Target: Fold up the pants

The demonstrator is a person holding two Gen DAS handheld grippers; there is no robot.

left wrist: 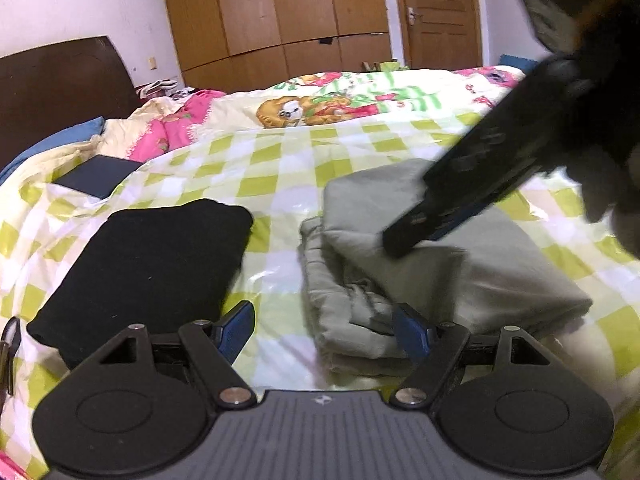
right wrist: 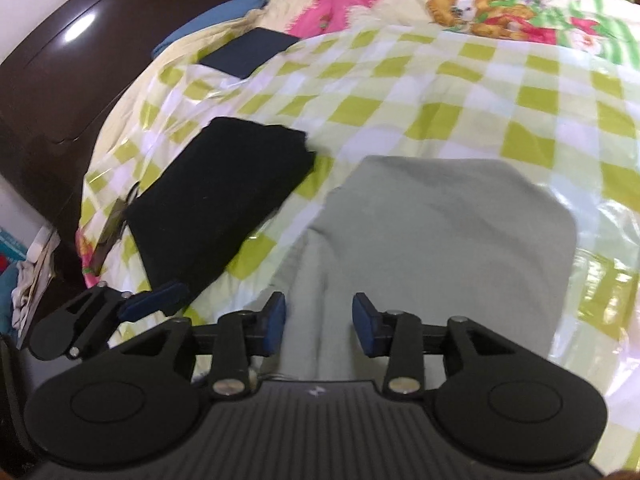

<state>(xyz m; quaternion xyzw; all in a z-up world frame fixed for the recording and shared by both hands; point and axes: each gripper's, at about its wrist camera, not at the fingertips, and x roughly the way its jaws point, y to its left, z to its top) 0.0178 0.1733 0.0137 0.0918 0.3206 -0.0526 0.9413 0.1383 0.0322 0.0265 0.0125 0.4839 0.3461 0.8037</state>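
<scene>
Grey pants (right wrist: 432, 240) lie folded beside black folded garment (right wrist: 224, 196) — right hand-held gripper (right wrist: 319, 326) half-spread above them, left hand-held gripper (left wrist: 324, 330) spread wide, both pinching nothing.

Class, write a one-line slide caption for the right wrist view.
Right gripper open over folded grey pants on a checked bedspread, folded black garment alongside.

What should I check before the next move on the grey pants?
1. Grey pants folded into a stack on the checked cover: ok.
2. Waistband end tucked flat: not ok, it bunches out at the left side.
3. Right gripper let go: ok, fingers apart, cloth between them but not pinched.
4. Left gripper empty: ok, fingers wide, nothing held.
5. Black folded garment apart from the grey stack: ok.
6. Far edges of the stack lined up: cannot tell.
</scene>
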